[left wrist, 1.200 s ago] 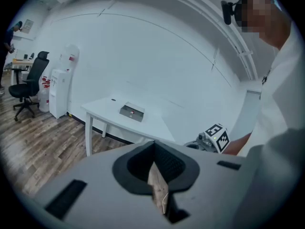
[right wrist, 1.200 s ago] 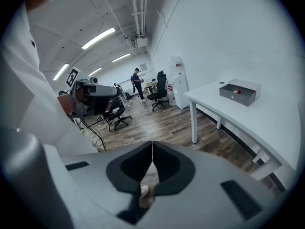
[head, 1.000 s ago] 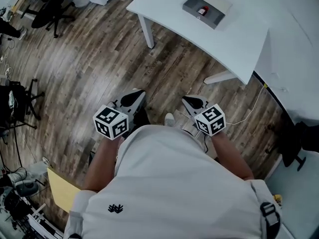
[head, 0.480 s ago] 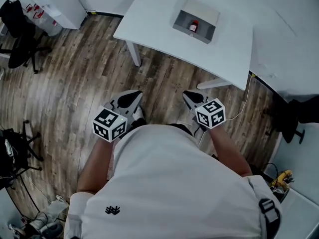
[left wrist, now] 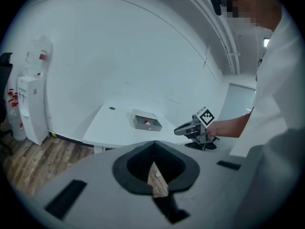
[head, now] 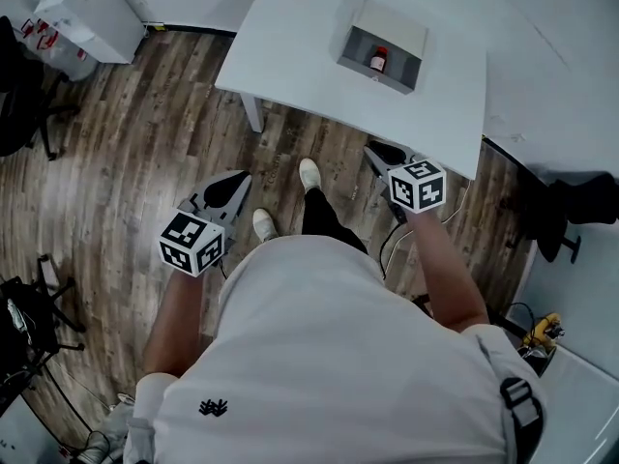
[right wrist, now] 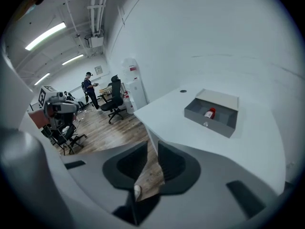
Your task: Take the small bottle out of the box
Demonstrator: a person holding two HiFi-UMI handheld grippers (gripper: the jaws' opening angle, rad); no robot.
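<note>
A small bottle [head: 378, 61] with a red cap stands inside an open grey box [head: 360, 48] on the white table [head: 290, 46]. Both grippers hang over the wooden floor, short of the table's near edge and well away from the box. My left gripper [head: 242, 178] is shut with nothing in it. My right gripper [head: 375, 150] is nearer the table edge; its jaws are opening and nothing is between them. The right gripper view shows the box [right wrist: 226, 121] and bottle [right wrist: 210, 112] ahead to the right. The left gripper view shows the box [left wrist: 141, 124] far off.
The table's leg [head: 253, 114] stands between me and the box. A white water dispenser [head: 82, 8] and a black chair [head: 19, 95] are at the left, another dark chair [head: 561, 216] at the right. A cable [head: 455, 206] lies on the floor. A distant person [right wrist: 89, 90] stands by office chairs [right wrist: 114, 104].
I have stepped closer to the table, so the box sits nearer in view. The right gripper has moved forward to the table edge; the left gripper has drifted left.
</note>
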